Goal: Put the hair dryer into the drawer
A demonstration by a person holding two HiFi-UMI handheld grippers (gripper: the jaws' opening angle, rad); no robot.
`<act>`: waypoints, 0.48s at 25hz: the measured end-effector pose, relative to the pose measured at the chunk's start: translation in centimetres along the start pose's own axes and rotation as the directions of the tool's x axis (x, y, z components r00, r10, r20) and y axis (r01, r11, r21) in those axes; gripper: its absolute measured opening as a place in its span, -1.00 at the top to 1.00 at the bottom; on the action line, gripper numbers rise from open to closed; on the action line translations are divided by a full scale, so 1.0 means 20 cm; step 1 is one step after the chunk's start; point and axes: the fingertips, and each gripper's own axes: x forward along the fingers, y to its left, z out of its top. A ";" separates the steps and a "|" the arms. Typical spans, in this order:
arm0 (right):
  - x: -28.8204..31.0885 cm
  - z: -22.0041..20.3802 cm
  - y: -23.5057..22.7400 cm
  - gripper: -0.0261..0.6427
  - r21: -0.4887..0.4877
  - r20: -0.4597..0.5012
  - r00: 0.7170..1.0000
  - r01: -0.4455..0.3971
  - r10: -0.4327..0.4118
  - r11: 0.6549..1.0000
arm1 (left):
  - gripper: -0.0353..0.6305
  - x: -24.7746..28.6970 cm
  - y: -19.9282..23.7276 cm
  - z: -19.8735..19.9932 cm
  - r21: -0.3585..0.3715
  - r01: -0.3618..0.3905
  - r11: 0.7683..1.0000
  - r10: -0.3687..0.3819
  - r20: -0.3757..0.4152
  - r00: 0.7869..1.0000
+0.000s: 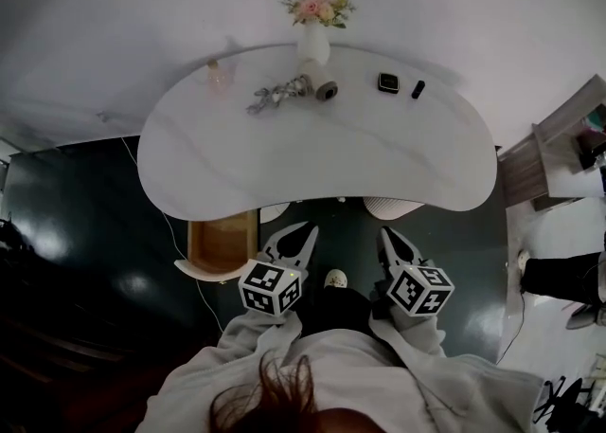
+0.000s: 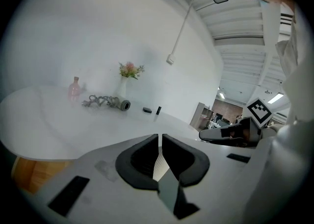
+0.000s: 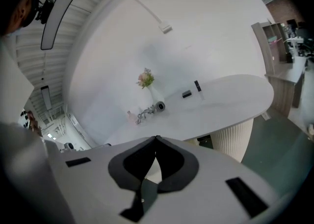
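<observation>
The grey hair dryer [image 1: 320,86] lies on the far side of the white table [image 1: 379,152], next to the vase, with its cord [image 1: 275,96] bundled to its left. It also shows in the left gripper view [image 2: 121,104] and the right gripper view [image 3: 159,106], far ahead of the jaws. An open drawer [image 1: 222,242] with a wooden inside sticks out under the table's near left edge. My left gripper [image 1: 305,230] and right gripper [image 1: 386,235] hang side by side before the table's near edge. Both are shut and hold nothing [image 2: 160,136] [image 3: 156,138].
A white vase of pink flowers [image 1: 314,38], a small pink bottle [image 1: 217,74], a black box [image 1: 388,82] and a small black stick [image 1: 418,89] stand along the table's far side. A ribbed white pedestal [image 1: 393,206] carries the table. A shelf unit [image 1: 559,142] stands at right.
</observation>
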 end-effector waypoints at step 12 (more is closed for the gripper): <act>0.07 0.03 -0.02 0.78 -0.011 -0.032 0.999 -0.044 0.044 0.999 | 0.80 0.10 -0.05 0.07 0.005 -0.005 1.000 0.004 0.024 1.000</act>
